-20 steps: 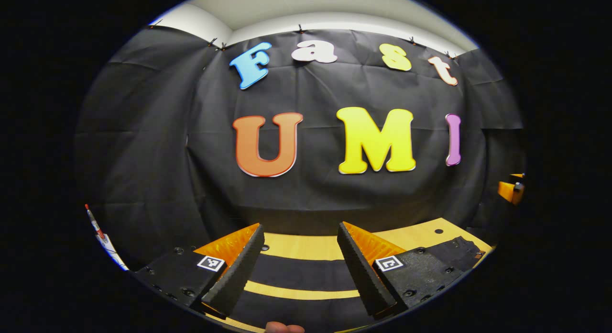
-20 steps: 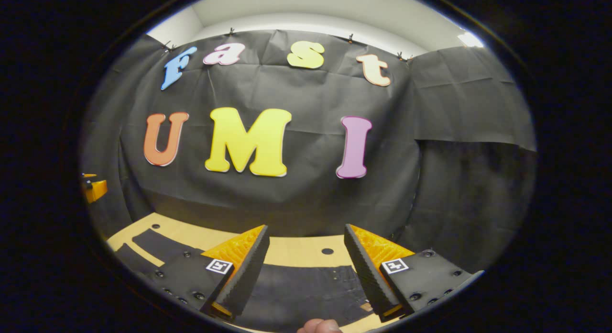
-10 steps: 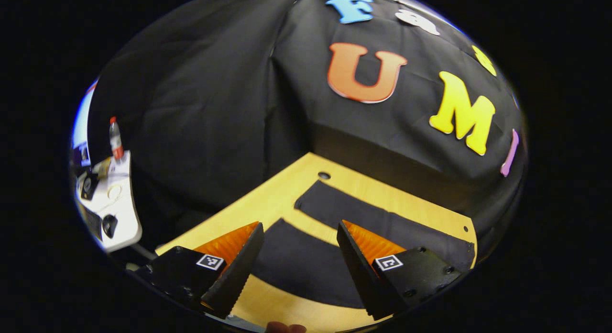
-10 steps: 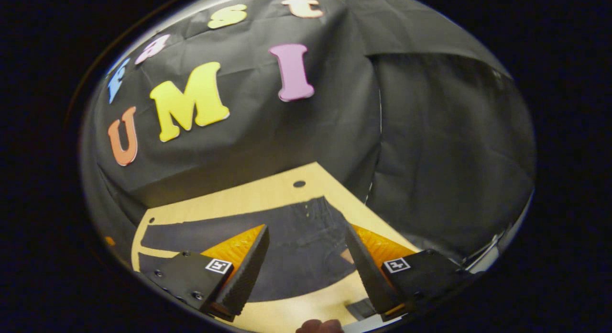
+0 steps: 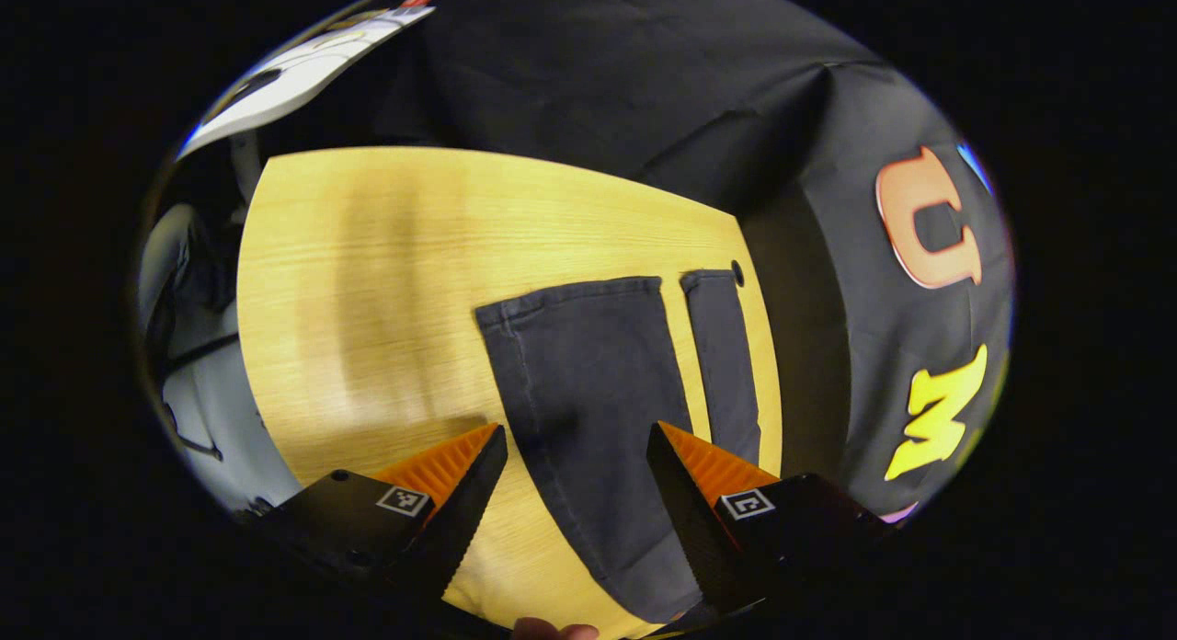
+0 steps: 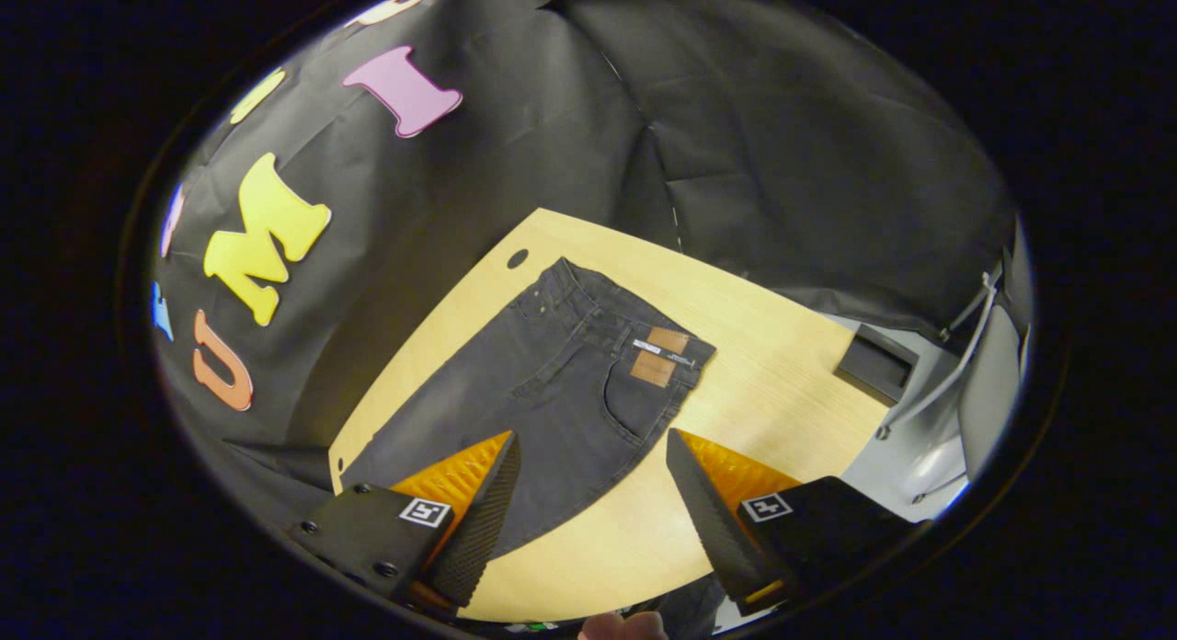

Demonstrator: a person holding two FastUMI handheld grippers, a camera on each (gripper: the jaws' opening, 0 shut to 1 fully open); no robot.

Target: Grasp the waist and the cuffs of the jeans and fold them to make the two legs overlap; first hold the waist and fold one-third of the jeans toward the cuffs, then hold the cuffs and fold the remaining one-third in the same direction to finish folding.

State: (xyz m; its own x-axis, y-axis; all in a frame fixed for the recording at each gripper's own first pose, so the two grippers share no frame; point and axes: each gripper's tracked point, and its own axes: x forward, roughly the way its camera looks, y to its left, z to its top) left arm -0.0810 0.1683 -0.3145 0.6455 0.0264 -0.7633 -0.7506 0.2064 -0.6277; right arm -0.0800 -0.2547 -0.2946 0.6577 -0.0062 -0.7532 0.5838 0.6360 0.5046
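Note:
Dark grey jeans lie flat on the light wooden table. In the left gripper view the two legs run away from me side by side, a strip of table between them, their cuffs at the far end. My left gripper hangs open above the nearer leg, apart from it. In the right gripper view the waist with its brown patch points toward the table's far side. My right gripper is open above the hip area, nothing between its fingers.
A round hole marks the table corner near the waist, another hole sits by the cuffs. Bare wood stretches left of the legs. A black box and a grey chair stand past the table's edge.
Both grippers have tipped from facing the wall to looking down at the table. The left one now hangs over the legs, the right one over the waist. Both stayed open.

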